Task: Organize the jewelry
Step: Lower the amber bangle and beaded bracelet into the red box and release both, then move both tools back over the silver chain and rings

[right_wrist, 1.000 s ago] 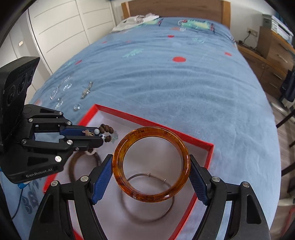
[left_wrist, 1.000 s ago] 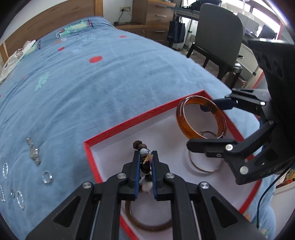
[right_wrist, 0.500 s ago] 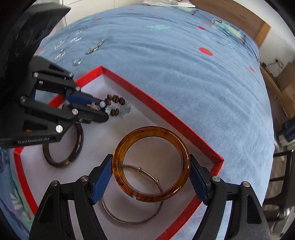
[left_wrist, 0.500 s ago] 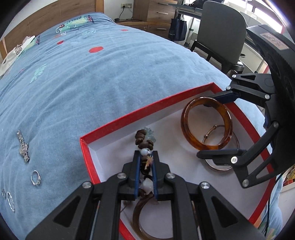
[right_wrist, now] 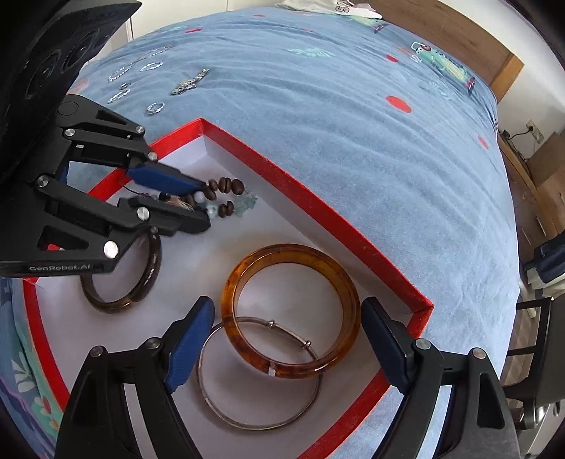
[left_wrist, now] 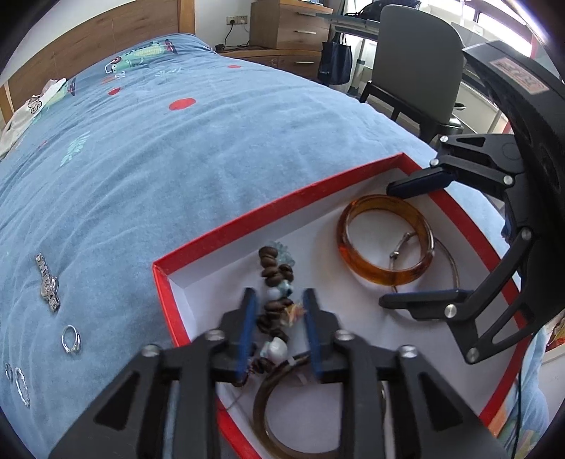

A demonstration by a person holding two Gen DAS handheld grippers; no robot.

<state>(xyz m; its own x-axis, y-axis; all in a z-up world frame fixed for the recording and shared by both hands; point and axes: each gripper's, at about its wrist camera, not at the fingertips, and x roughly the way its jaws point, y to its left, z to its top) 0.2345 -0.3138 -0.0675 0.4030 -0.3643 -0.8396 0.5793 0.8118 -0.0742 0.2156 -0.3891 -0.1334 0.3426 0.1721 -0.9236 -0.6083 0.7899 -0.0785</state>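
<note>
A red-rimmed white tray (left_wrist: 275, 215) (right_wrist: 317, 208) lies on the blue bedspread. A brown bead bracelet (left_wrist: 273, 282) (right_wrist: 226, 192) lies in the tray between the fingers of my left gripper (left_wrist: 279, 300) (right_wrist: 206, 203), which is open around it. The amber bangle (left_wrist: 385, 240) (right_wrist: 293, 310) lies in the tray, partly on a thin silver bangle (right_wrist: 259, 413) (left_wrist: 450, 261). My right gripper (right_wrist: 286, 321) (left_wrist: 385, 243) is open, fingers either side of the amber bangle and apart from it. A dark brown bangle (right_wrist: 120, 286) (left_wrist: 268, 416) lies under the left gripper.
Loose silver pieces lie on the bedspread left of the tray: a bar-shaped brooch (left_wrist: 47, 282) (right_wrist: 189, 83), a ring (left_wrist: 70, 339) (right_wrist: 155, 107) and several small chains (right_wrist: 136, 67). A grey chair (left_wrist: 416, 67) and wooden drawers (left_wrist: 289, 28) stand beyond the bed.
Both grippers have opened. The bead bracelet and the amber bangle were let go and now lie in the tray; both grippers came lower over it.
</note>
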